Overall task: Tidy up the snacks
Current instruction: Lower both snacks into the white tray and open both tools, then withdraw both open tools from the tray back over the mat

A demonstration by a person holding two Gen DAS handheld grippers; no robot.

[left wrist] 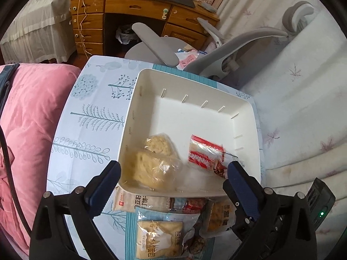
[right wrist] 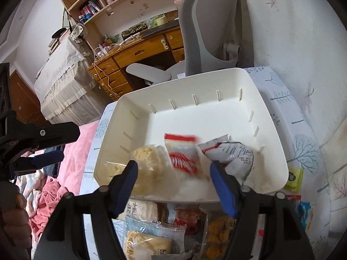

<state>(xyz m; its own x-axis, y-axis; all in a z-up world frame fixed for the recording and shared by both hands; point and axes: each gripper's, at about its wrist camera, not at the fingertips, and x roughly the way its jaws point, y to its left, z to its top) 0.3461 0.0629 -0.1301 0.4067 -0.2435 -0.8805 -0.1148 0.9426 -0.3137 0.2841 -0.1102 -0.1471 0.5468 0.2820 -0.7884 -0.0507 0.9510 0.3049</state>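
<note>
The snacks are split between two places: some already in the bin (left wrist: 245,112), the rest in a loose pile (left wrist: 171,223) on the table (left wrist: 86,130), right under my tools on the near side of the bin.

Both tools hang over the bin's near edge. My left gripper (left wrist: 173,173) stands wide open with nothing between its pads. My right gripper (right wrist: 173,173) is also open and empty; the red-and-white pack (right wrist: 184,156) just ahead of it looks blurred, so I judge it is dropping or settling, not held.

What I think could go wrong:
- The silver pack (right wrist: 234,153) sits crumpled, just beyond my right gripper's right finger, close to the bin's right wall. If I swing back carelessly, that finger could catch it and drag it out.
- The pile below is overlapped, clear wrappers over others. Closing on one could pinch two, or crush the noodle pack (left wrist: 158,238).
- My two tools are close together; reaching for the same packet could knock them into each other.
- A yellow-green packet (right wrist: 293,178) lies outside the bin, off to my right gripper's right, easy to overlook.

In the bin: two clear bags of pale noodle blocks (left wrist: 156,160) in the near left corner, the red-and-white pack beside them, the silver pack to the right. The far half is bare.
</note>
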